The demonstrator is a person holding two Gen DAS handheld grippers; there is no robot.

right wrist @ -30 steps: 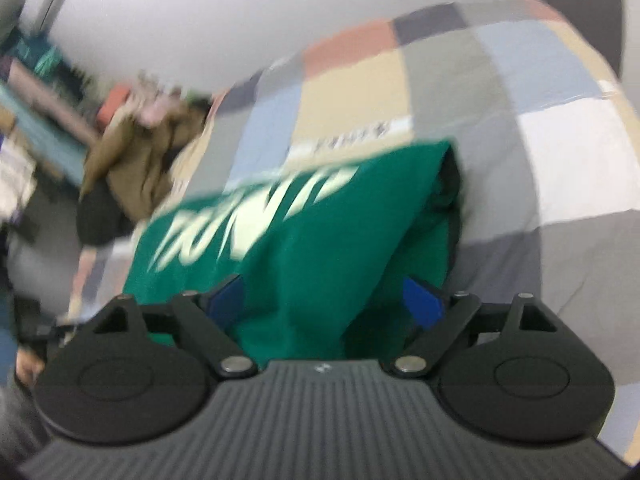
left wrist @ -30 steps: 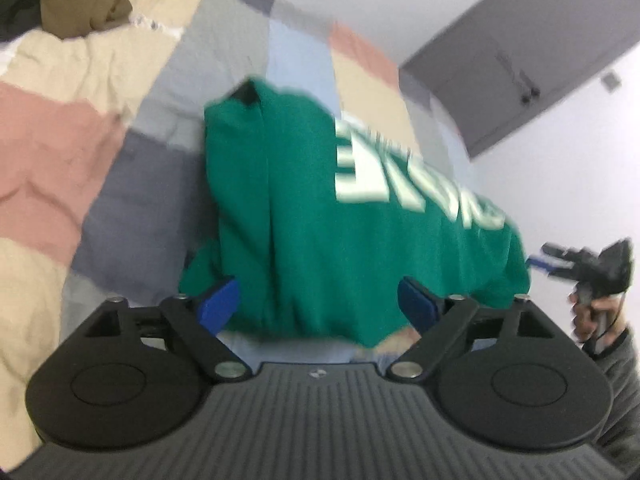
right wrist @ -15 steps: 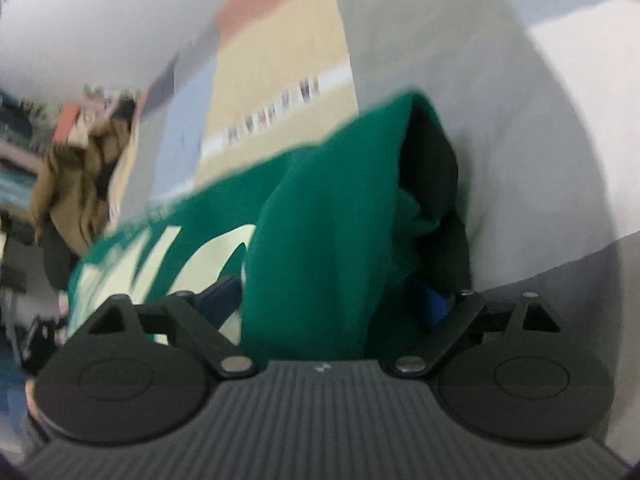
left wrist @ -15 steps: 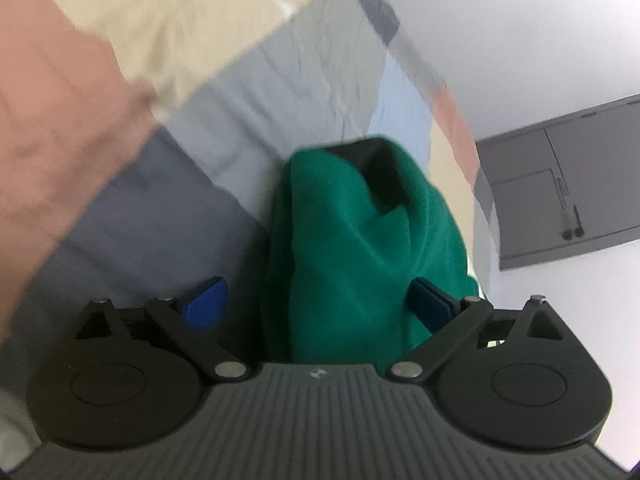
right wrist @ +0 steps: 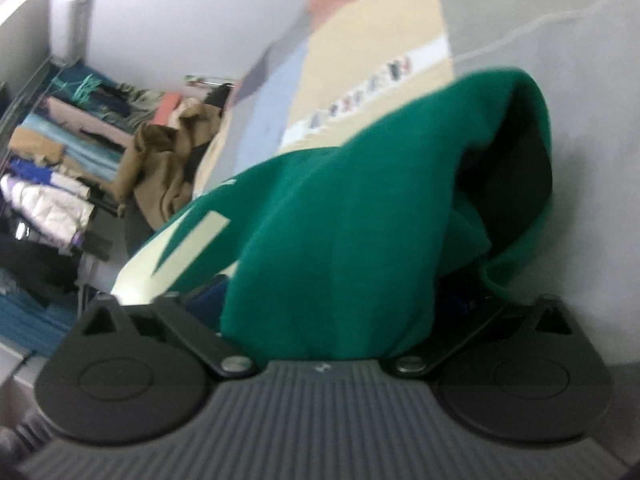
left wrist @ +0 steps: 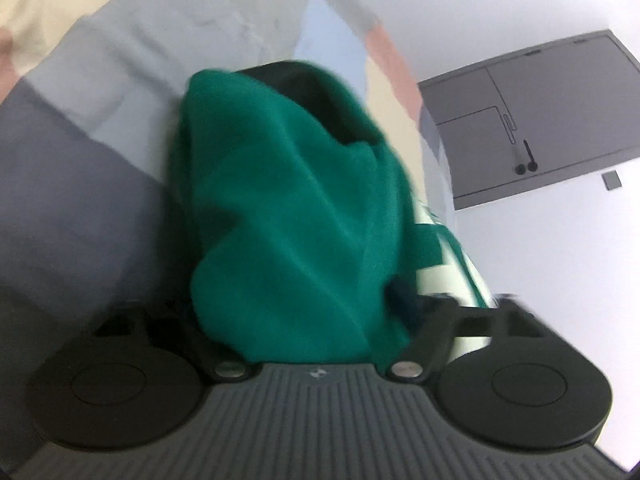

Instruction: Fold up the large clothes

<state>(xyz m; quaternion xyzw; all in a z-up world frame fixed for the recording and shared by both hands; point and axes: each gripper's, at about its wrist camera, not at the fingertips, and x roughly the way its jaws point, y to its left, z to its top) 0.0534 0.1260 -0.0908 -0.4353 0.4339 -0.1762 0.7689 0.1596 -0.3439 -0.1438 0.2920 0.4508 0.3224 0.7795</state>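
So the biggest thing here is the patchwork bedspread (left wrist: 100,140), blocks of grey, cream and pink running off to the far wall, and lying on it is the green hoodie (left wrist: 288,216) with pale lettering, already bunched into a thick folded bundle. Off to the left in the right wrist view there's a heap of other clothes (right wrist: 52,168) and a brown jacket (right wrist: 172,160) at the far edge of the bed, well apart from the hoodie. Each end of the bundle sits between a pair of jaws: the left gripper (left wrist: 304,312) and the right gripper (right wrist: 332,300) have both just been closing, with a fat wad of green fabric filling the gap. The blue pads are mostly buried in cloth (blurry too), so I can't tell if they're actually pinching yet or just about to. Looks to me like the grab step before another fold or a lift. Next move probably needs both grips firm on all the layers, then moving the two ends together so the bundle doesn't flop open.
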